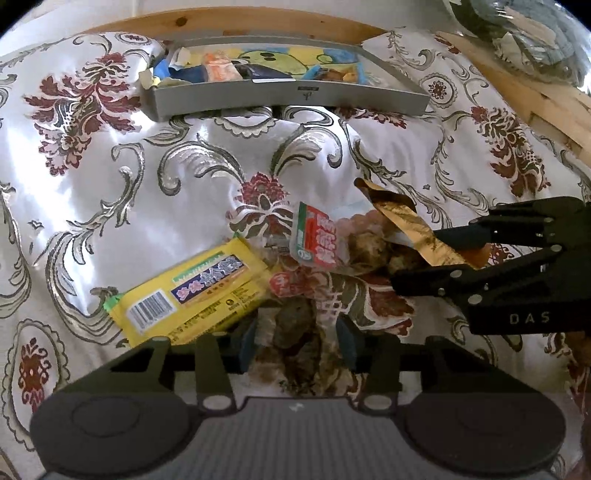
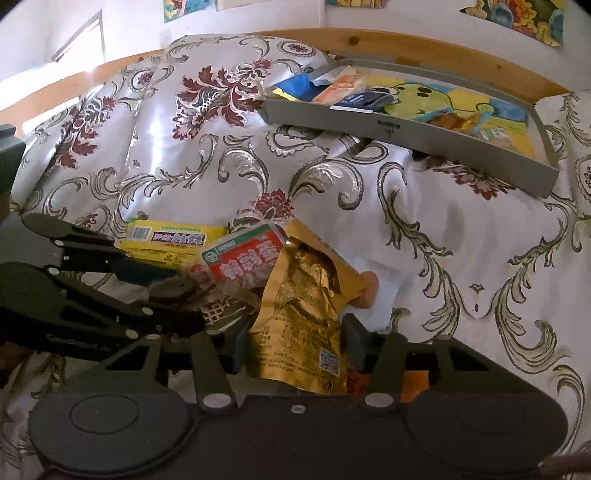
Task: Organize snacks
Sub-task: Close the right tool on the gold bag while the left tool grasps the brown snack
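Observation:
A pile of snacks lies on the floral cloth. My left gripper (image 1: 298, 339) stands around a clear packet of brown snack (image 1: 295, 332), its fingers at both sides of it. My right gripper (image 2: 295, 343) stands around a gold foil packet (image 2: 303, 314); that packet also shows in the left wrist view (image 1: 406, 221). A yellow packet (image 1: 192, 291) and a red-and-white packet (image 1: 317, 236) lie beside them. A grey tray (image 1: 288, 98) with several snacks sits at the far edge.
The white floral cloth (image 1: 147, 177) covers the surface, with wooden edging (image 1: 221, 22) behind the tray. A white wrapper (image 2: 376, 291) and a sausage-like snack (image 2: 369, 288) lie by the gold packet. Posters hang on the wall (image 2: 517, 14).

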Available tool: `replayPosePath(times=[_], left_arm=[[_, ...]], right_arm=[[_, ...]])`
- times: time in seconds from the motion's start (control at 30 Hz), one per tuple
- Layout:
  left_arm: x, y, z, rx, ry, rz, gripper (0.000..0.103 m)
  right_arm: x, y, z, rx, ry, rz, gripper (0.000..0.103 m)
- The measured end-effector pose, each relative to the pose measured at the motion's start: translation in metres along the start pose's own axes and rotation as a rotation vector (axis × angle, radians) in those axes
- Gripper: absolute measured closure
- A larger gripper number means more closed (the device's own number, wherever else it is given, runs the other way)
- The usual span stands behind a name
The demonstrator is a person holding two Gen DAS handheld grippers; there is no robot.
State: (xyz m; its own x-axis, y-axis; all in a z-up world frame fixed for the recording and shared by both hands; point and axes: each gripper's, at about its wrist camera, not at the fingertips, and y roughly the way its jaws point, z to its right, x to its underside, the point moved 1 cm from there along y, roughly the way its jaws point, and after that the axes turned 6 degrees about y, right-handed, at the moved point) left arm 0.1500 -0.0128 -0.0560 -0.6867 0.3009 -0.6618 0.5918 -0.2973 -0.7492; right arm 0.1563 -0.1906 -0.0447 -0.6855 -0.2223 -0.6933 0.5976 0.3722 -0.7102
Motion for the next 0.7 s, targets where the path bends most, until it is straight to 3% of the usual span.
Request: replayPosePath(times=[0.3, 0.5, 0.7], left_arm=[[0.000, -0.007, 0.003, 0.019, -0.030, -0.014, 0.054], [0.002, -0.013, 0.007, 0.036, -0.053, -0.019, 0.054], [0.007, -0.020, 0.006, 0.056, -0.113, -0.026, 0.055]], right_arm=[[0.005, -0.013, 0.001, -0.005, 0.039, 0.032, 0.060], [0.010, -0.025, -0.001, -0.001, 0.046, 0.051, 0.069], [0.015, -0.043, 0.004, 0.007, 0.091, 0.096, 0.086]])
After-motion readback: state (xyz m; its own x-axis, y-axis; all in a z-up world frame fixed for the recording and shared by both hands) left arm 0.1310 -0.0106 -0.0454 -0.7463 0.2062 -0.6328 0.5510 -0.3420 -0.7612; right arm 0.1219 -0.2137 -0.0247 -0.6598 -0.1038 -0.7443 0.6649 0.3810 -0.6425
